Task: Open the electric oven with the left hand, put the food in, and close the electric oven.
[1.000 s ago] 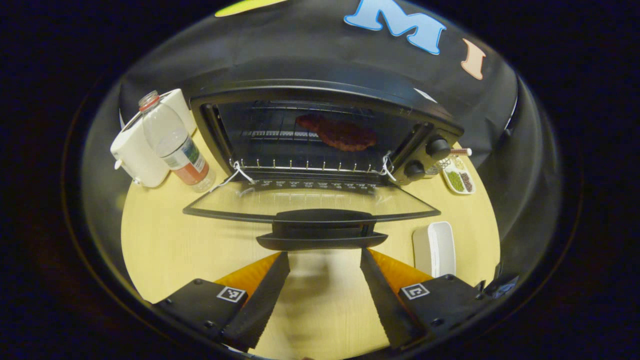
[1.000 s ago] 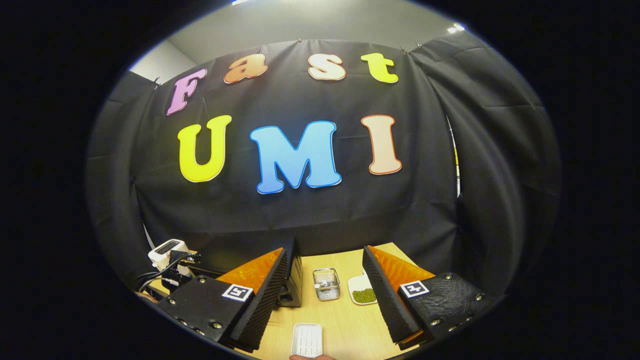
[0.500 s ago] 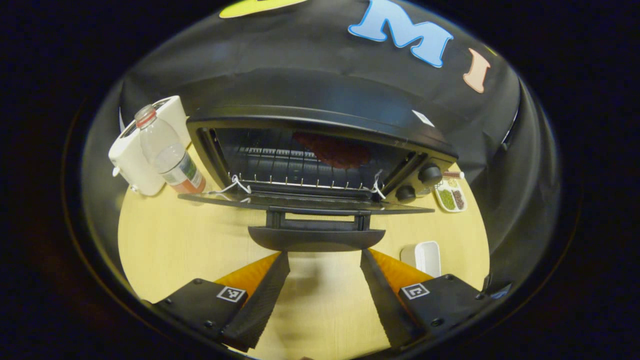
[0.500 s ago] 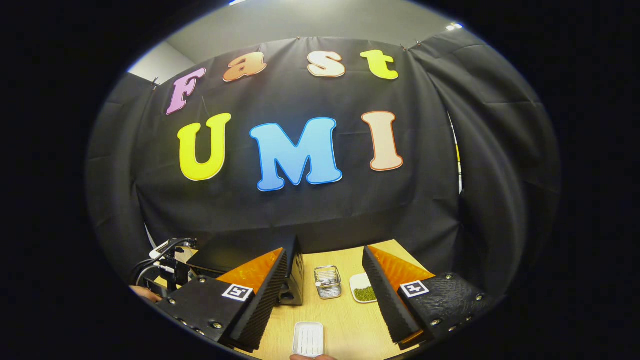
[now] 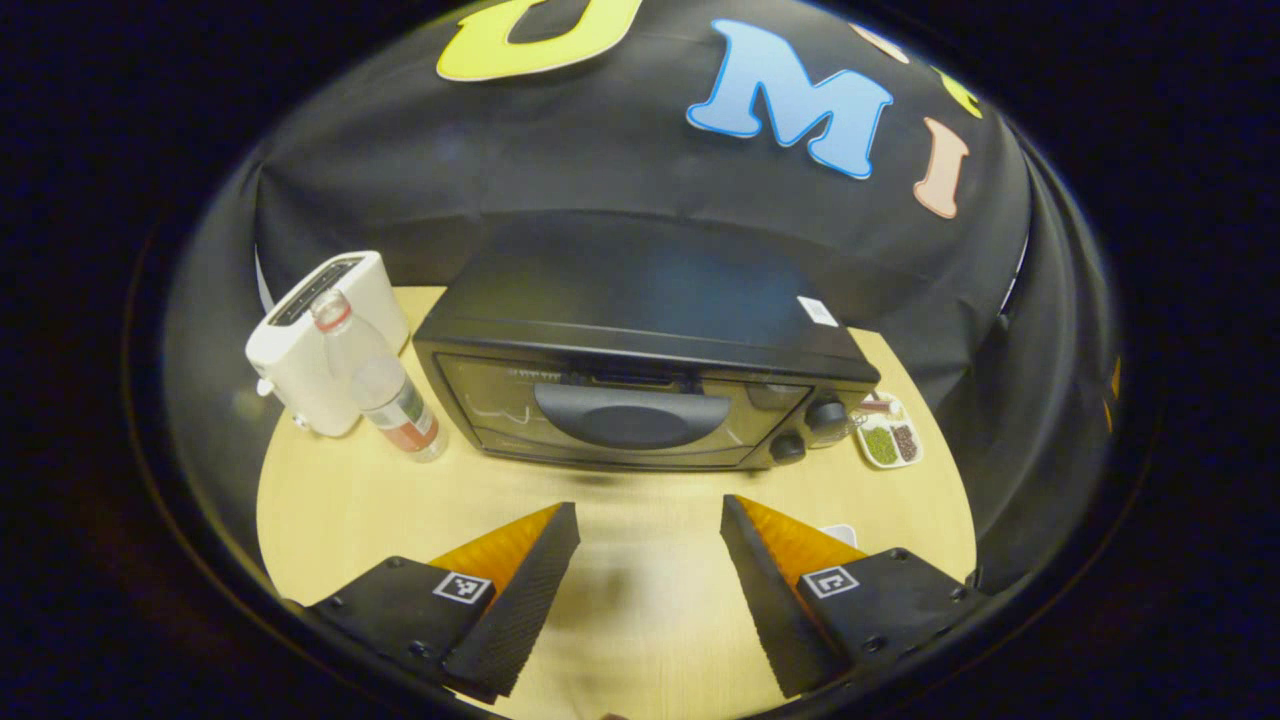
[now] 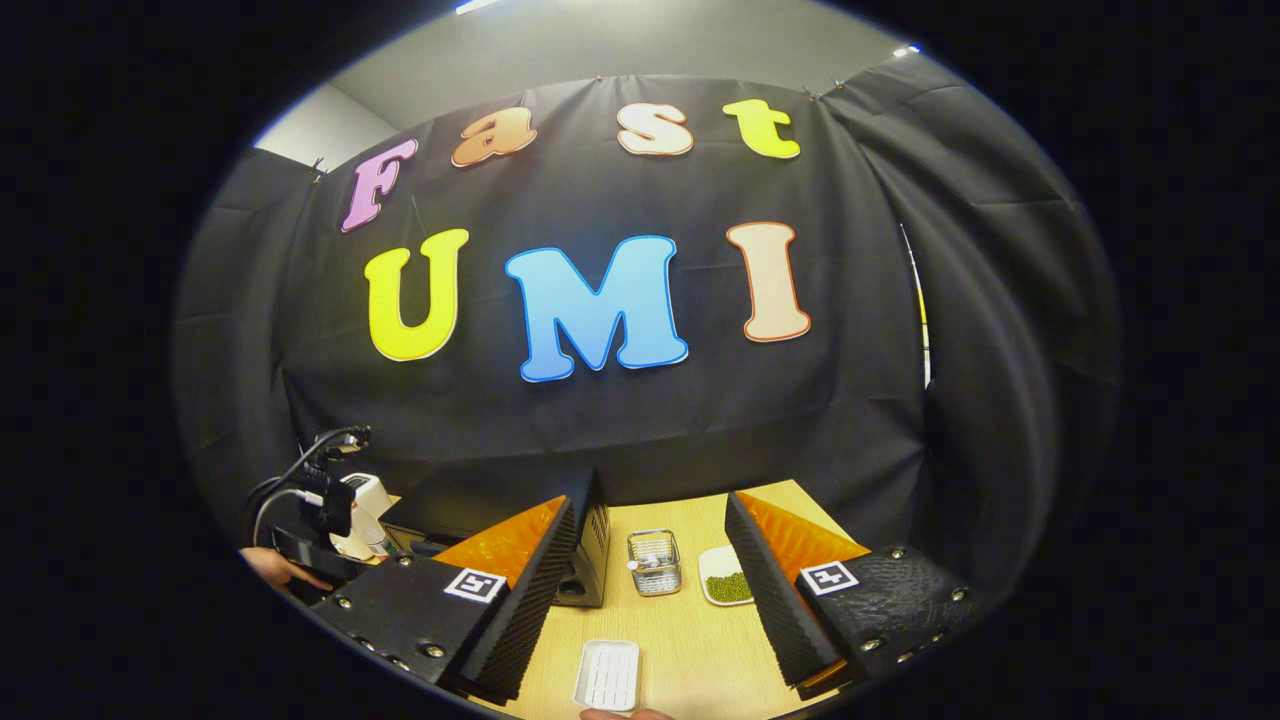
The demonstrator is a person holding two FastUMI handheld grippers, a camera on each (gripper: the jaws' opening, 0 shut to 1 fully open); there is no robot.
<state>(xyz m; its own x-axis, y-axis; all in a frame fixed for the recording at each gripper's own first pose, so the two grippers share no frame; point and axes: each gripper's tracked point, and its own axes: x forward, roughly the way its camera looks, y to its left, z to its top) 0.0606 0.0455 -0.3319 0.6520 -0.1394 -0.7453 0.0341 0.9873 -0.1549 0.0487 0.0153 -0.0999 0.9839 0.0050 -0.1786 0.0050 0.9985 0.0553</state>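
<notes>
Electric oven (image 5: 640, 400), its door shut and its long axis running from 9 to 3 o'clock, is seen on the surface (image 5: 340, 500) at 12 o'clock from the left gripper (image 5: 648, 550), whose jaws are spread and empty, like those of the farther right gripper (image 6: 650, 560).

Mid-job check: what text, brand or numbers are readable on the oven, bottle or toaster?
Water bottle label: too blurred to read.
White sticker on top of the electric oven: too small to read.
Print on the oven door: too faint to read.
Toaster: no text visible.
</notes>
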